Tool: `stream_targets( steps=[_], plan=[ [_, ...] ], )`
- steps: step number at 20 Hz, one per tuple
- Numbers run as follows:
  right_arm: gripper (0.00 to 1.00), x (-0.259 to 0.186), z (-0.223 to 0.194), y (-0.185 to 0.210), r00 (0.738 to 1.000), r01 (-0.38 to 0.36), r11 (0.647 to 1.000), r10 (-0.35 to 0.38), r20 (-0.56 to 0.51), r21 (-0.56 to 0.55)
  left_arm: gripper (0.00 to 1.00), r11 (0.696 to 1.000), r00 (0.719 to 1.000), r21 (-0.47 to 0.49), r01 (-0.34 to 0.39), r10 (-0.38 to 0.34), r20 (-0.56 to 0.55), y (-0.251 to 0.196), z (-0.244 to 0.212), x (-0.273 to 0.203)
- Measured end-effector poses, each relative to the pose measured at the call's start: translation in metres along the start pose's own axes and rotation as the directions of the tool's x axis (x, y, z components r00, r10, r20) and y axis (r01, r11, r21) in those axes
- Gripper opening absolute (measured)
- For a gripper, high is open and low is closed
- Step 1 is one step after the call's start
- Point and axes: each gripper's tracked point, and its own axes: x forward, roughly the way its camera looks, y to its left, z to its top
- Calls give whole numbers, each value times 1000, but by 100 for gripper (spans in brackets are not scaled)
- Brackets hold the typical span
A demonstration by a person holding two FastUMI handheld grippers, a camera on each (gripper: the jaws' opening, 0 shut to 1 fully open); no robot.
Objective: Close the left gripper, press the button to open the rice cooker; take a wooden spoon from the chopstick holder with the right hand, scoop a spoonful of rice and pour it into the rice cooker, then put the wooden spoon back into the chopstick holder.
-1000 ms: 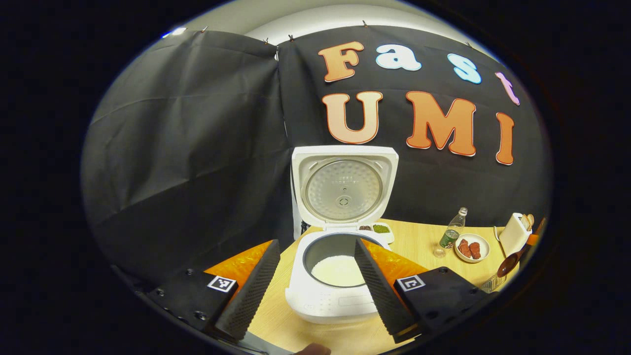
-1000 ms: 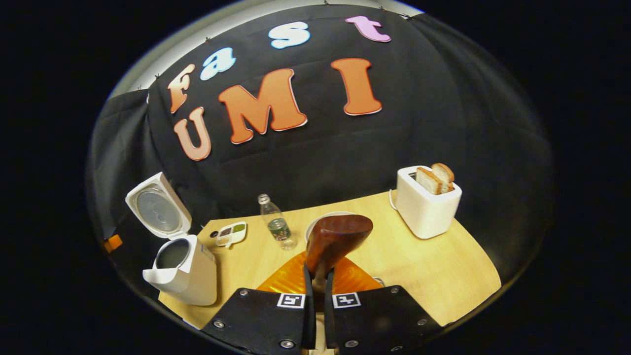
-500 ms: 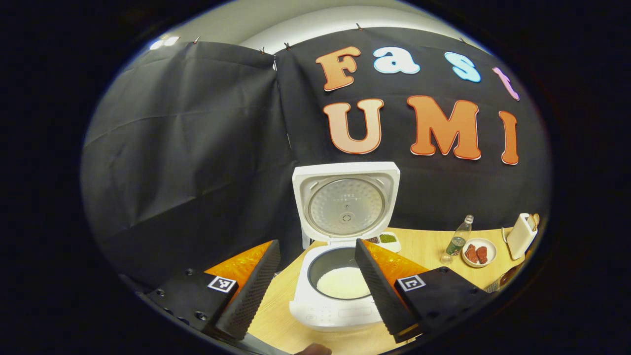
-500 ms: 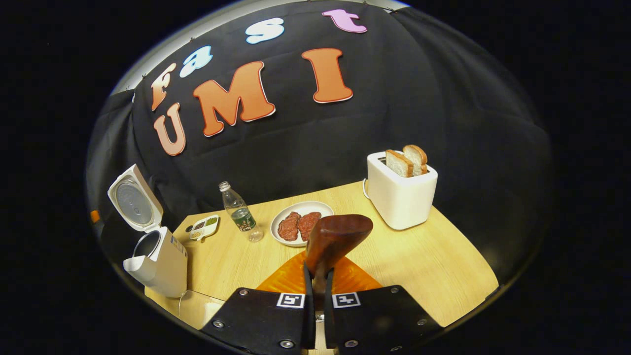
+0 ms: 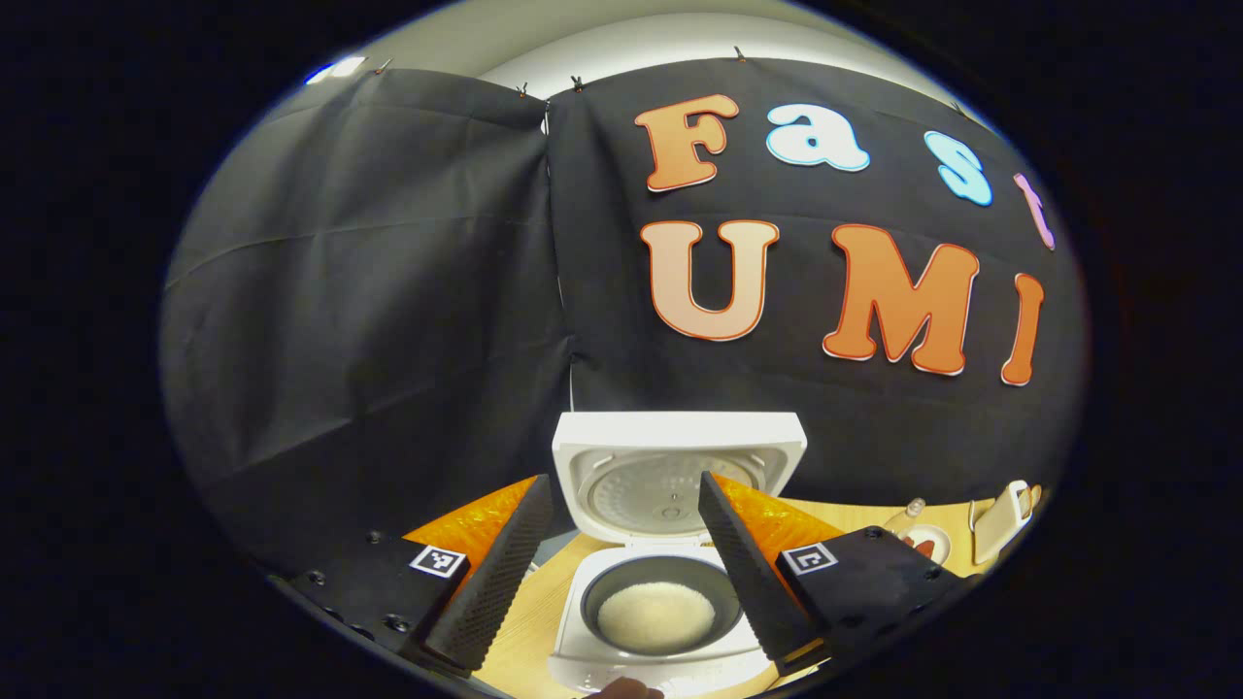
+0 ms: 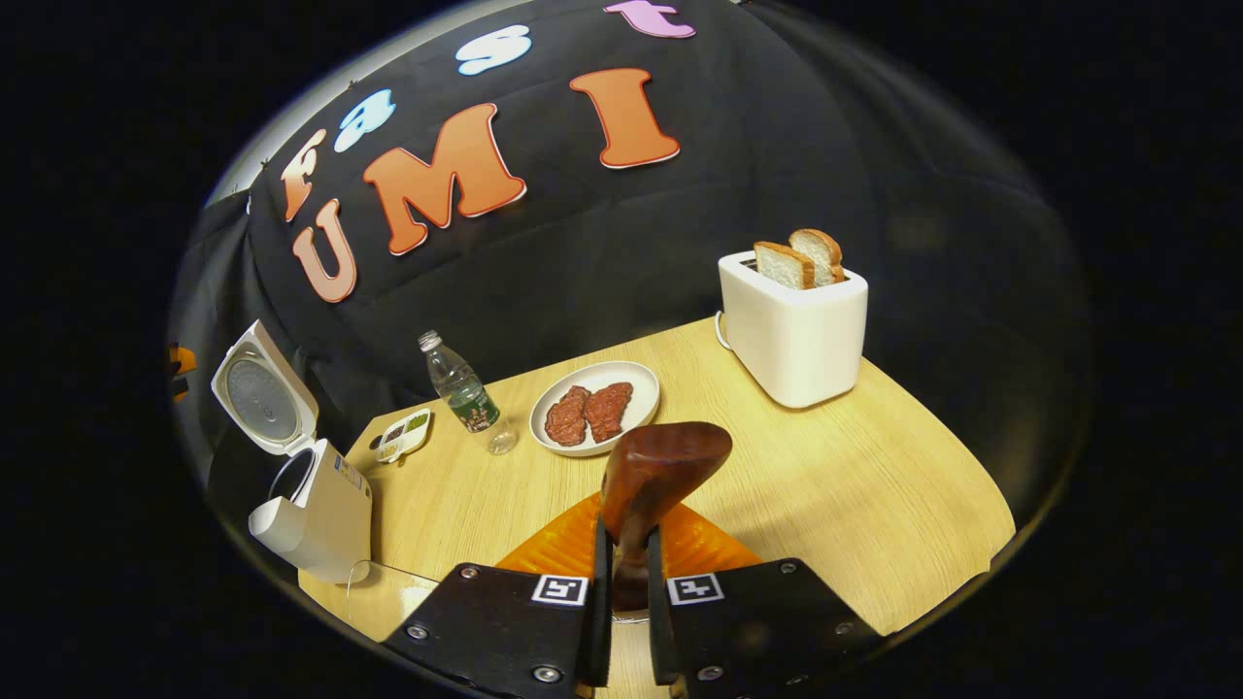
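Note:
The white rice cooker (image 5: 670, 621) stands open with its lid (image 5: 680, 466) raised, and white rice (image 5: 655, 616) lies in its dark pot. My left gripper (image 5: 622, 482) is open, held back from the cooker, with one finger on each side of the cooker and nothing between them. In the right gripper view, my right gripper (image 6: 624, 544) is shut on the handle of a dark wooden spoon (image 6: 665, 466), whose bowl stands up above the table (image 6: 874, 485). The open cooker (image 6: 316, 505) sits far off at the left edge of that table.
A white toaster (image 6: 796, 335) with two bread slices stands at the back right. A plate (image 6: 636, 379) with red pieces, a small water bottle (image 6: 458, 391) and a little dish (image 6: 403, 435) lie between it and the cooker. A clear container rim (image 6: 388, 587) shows near the front edge.
The left gripper view has tilted upward, so the cooker sits lower in it. The right gripper, still shut on the spoon, has drawn farther from the cooker, bringing the plate and toaster closer.

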Motion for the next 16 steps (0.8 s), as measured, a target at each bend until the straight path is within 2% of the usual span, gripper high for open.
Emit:
stream_targets(
  steps=[3,5,7,8,9,10,12,15,16],
  plan=[
    [20,-9,4,-4,1000,24,1000,-24,6,-2,100,999,1000,16,28,-28,-1,-13,23,36],
    [28,-18,14,-9,998,52,999,-52,29,-7,100,998,999,53,39,-40,18,-22,39,59],
    [43,-31,23,-11,996,71,997,-71,46,-5,100,997,997,33,75,-76,5,-34,45,80],
    [54,-39,27,-12,995,79,997,-79,58,-6,100,996,996,15,83,-83,-11,-37,43,90],
    [53,-47,34,-14,993,91,996,-90,76,-10,100,997,996,10,80,-80,-28,-38,42,101],
    [66,-56,41,-16,990,102,995,-101,94,-14,100,996,995,10,87,-86,-50,-40,36,109],
    [74,-76,55,-17,984,120,993,-117,136,-15,100,995,989,11,103,-101,-105,-48,26,122],
    [77,-98,73,-12,977,118,993,-113,183,-21,100,995,968,14,96,-90,-233,-51,-2,131],
    [78,-103,78,-10,974,120,992,-112,197,-27,100,996,971,35,80,-70,-230,-48,-1,132]
  ],
)
